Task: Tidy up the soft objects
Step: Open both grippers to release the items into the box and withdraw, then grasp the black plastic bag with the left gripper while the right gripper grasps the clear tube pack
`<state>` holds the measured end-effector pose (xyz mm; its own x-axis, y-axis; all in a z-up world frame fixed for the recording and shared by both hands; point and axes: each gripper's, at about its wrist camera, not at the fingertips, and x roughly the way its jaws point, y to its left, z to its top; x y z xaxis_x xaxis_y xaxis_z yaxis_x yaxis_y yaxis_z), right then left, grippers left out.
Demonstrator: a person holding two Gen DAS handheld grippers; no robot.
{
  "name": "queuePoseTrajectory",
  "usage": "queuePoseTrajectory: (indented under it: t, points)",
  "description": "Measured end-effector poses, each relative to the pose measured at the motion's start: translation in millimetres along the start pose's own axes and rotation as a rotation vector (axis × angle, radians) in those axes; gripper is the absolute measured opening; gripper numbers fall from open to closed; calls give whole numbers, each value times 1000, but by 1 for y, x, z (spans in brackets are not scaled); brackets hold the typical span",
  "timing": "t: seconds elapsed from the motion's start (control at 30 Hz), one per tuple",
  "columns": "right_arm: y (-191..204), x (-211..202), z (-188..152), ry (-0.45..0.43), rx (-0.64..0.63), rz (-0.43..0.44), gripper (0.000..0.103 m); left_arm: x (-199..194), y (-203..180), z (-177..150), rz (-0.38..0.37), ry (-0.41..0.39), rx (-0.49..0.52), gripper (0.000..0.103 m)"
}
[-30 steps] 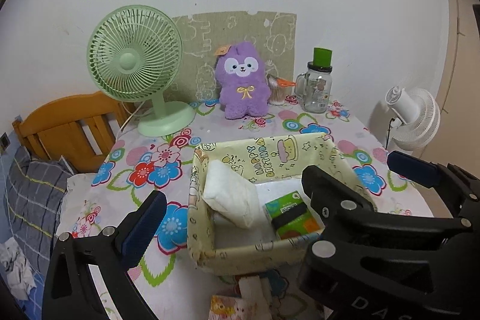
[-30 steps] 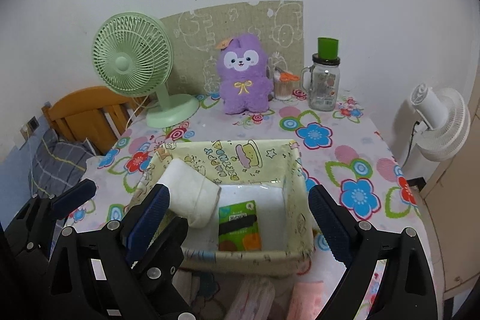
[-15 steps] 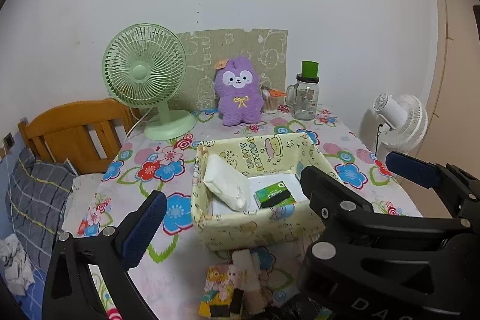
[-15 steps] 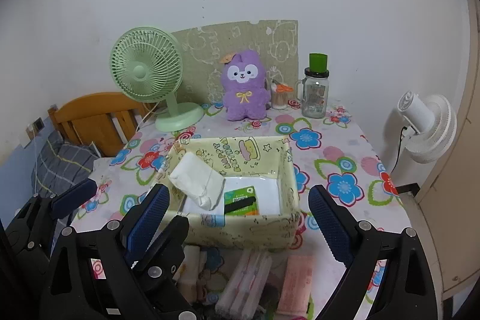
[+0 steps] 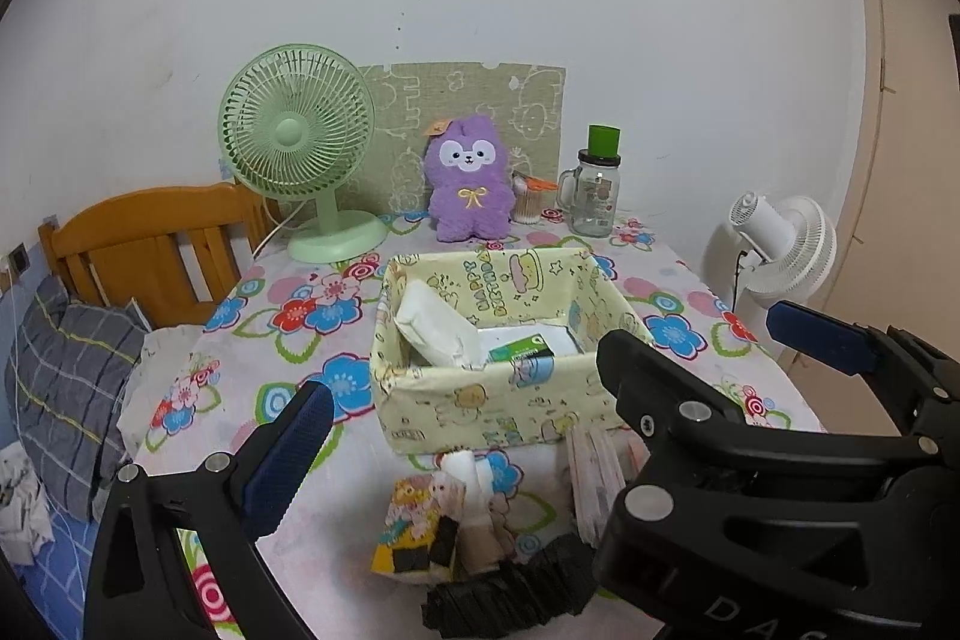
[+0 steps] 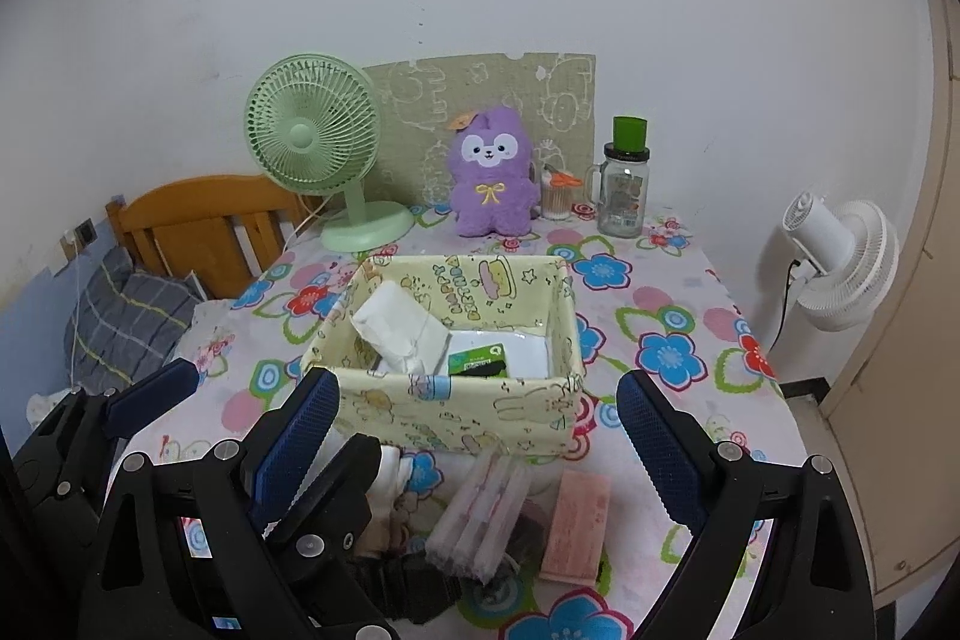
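A yellow fabric box (image 5: pixel 498 406) stands mid-table, holding a white soft pack (image 5: pixel 438 328) and a green packet (image 5: pixel 519 349). In front of it lies a pile: a cartoon-printed packet (image 5: pixel 414 526), a white roll (image 5: pixel 474 472), a black crumpled item (image 5: pixel 516 592), a clear-wrapped pink-and-white pack (image 6: pixel 480 514) and a pink packet (image 6: pixel 576 526). My left gripper (image 5: pixel 546 358) is open and empty, hovering over the near table edge. My right gripper (image 6: pixel 474 394) is open too, beside it on the right, above the pile. A purple plush (image 5: pixel 471 187) sits at the back.
A green desk fan (image 5: pixel 300 148) stands back left, a glass jar with a green lid (image 5: pixel 594 190) back right. A white fan (image 6: pixel 840 262) is off the table's right side. A wooden headboard (image 5: pixel 150 244) and grey pillow (image 5: pixel 66 388) lie left.
Both grippers have pulled back from the box toward the near table edge. The box looks smaller, and the pile of items in front of it has come into view.
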<state>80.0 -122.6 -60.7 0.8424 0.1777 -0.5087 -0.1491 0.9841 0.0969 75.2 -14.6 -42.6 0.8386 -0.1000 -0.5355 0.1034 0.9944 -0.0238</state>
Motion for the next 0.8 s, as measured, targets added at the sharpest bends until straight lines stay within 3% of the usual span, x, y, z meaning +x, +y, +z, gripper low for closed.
queuePoseTrajectory:
  t: [0.43,0.8]
  points:
    - [-6,-13,-31,-28,-6,-1,95,-9,-12,-30,24,-13,-2,102]
    - [-14,-5,-60,10,-9,-14,95,3,-20,-57,-2,36,-5,102]
